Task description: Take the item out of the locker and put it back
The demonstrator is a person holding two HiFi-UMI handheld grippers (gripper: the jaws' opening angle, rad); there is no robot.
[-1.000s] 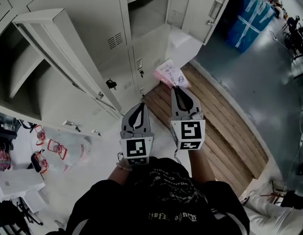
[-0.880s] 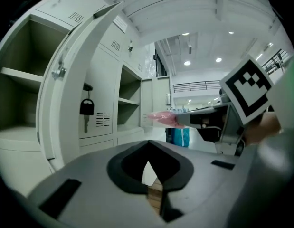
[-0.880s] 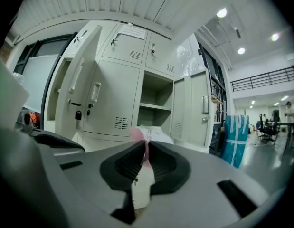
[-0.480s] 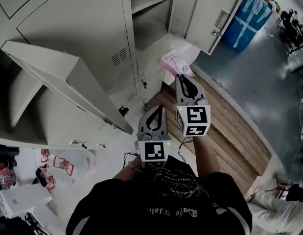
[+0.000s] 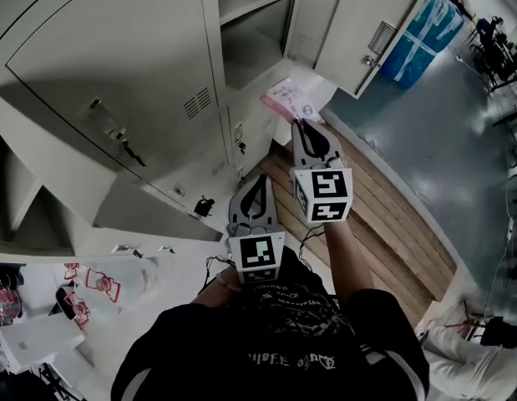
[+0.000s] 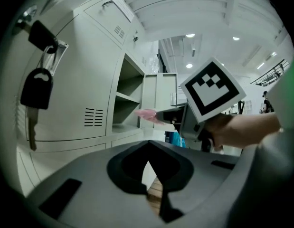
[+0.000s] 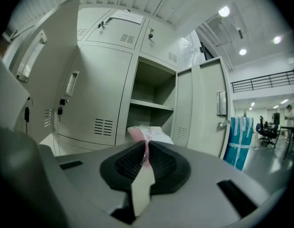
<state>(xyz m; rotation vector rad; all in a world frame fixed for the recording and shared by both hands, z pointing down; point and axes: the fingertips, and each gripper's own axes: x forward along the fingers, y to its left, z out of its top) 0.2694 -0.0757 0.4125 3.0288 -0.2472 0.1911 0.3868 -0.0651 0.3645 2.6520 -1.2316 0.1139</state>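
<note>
**Q:** Since the packet point(image 5: 287, 103) hangs by one thin edge, what can fail, per the head view?

**A:** It can slip out or strike the frame of the open locker point(image 5: 250, 44). The right gripper point(image 5: 298, 125) is extended toward the locker, nearly level. The left gripper point(image 5: 262, 180) sits back near the body.

**Q:** Left gripper view?

**A:** Jaws pressed together, empty. A hanging key point(image 6: 36, 87) at its left is a snag risk.

**Q:** Right gripper view?

**A:** Jaws pinch the packet edge. The packet appears to be just outside the locker.
</note>
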